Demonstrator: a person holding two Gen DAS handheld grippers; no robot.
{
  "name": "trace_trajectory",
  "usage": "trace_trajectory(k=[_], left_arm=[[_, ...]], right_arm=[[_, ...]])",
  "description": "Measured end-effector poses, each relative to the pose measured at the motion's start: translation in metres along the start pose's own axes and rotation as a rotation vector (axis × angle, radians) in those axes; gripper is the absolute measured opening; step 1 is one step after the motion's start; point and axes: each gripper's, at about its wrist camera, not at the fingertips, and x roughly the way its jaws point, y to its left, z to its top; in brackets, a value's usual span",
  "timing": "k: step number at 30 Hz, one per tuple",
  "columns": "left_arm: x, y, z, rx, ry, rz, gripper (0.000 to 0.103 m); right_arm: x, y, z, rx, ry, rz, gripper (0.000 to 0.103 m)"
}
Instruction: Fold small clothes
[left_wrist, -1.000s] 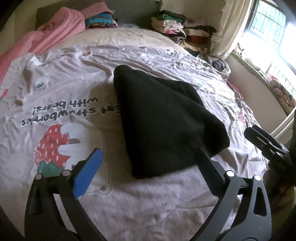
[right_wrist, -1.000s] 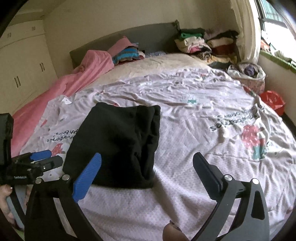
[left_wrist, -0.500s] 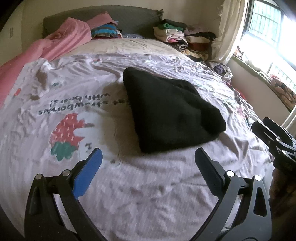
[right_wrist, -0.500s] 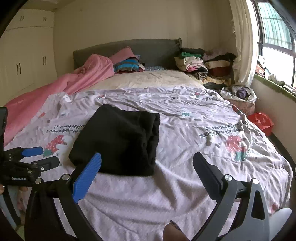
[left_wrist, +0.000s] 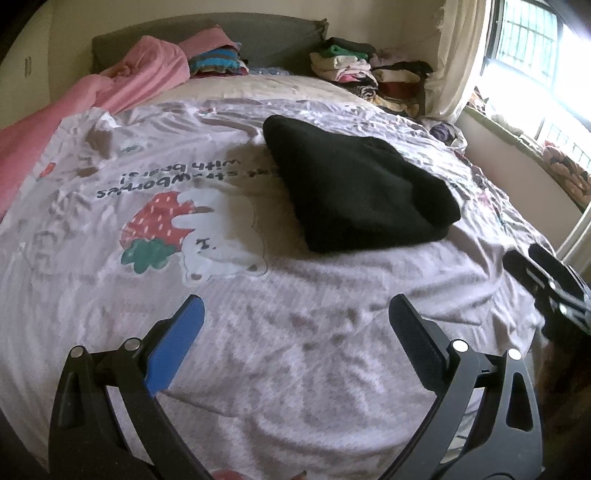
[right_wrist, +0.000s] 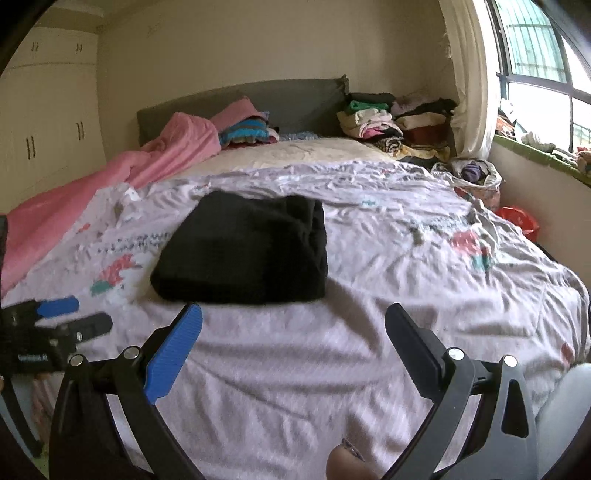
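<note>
The left gripper (left_wrist: 295, 325) hung with its jaws spread wide and nothing between them, above the near part of the printed bedsheet (left_wrist: 295, 369). The right gripper (right_wrist: 293, 328) was likewise wide and empty over the sheet's near edge. Beyond both, apart from either, the folded black garment (right_wrist: 243, 254) lay flat on the sheet toward the middle of the bed, just right of the strawberry print (left_wrist: 159, 225). Stacked clothes (right_wrist: 388, 122) sat at the far right by the headboard.
</note>
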Motion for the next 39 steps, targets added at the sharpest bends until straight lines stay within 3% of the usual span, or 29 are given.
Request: trace_trajectory(k=[10, 39], left_arm=[[0.01, 0.007, -0.017, -0.022, 0.033, 0.028, 0.094], [0.008, 0.006, -0.019, -0.014, 0.037, 0.081, 0.094]], right_arm=[[0.007, 0.014, -0.031, -0.035, 0.073, -0.038, 0.099], [0.009, 0.015, -0.034, -0.031, 0.08, -0.04, 0.099]])
